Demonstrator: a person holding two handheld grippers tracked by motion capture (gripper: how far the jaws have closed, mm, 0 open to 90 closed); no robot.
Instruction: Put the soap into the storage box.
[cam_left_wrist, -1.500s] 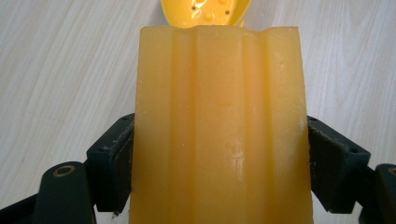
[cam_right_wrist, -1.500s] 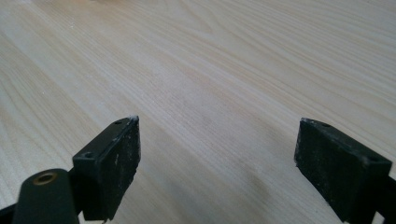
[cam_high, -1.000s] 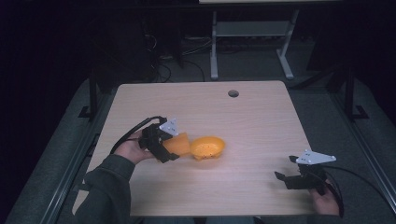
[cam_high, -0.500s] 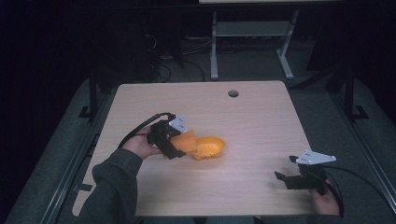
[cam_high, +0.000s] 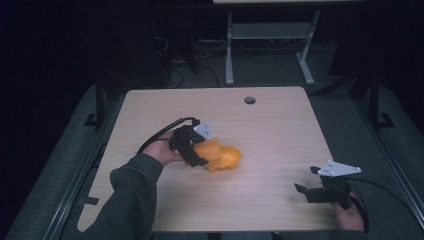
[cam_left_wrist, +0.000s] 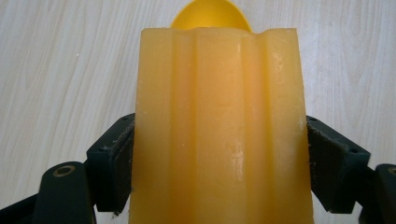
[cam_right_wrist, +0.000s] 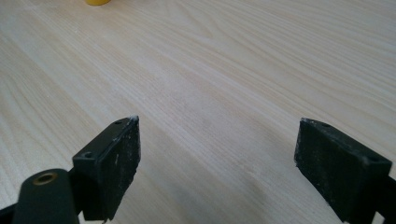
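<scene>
R gripper (cam_high: 312, 187) sat idle w/ jaws wide apart and empty nr table (cam_high: 280, 135) near-right corner; farther in, L gripper (cam_high: 196, 156) clamped on ribbed orange block (cam_left_wrist: 219, 126) left of centre, so prob. grasp step, next calls for lift/move.

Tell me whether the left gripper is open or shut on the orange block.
Shut on it. In the left gripper view, both black jaws of the left gripper press flat against the sides of the orange block.
</scene>
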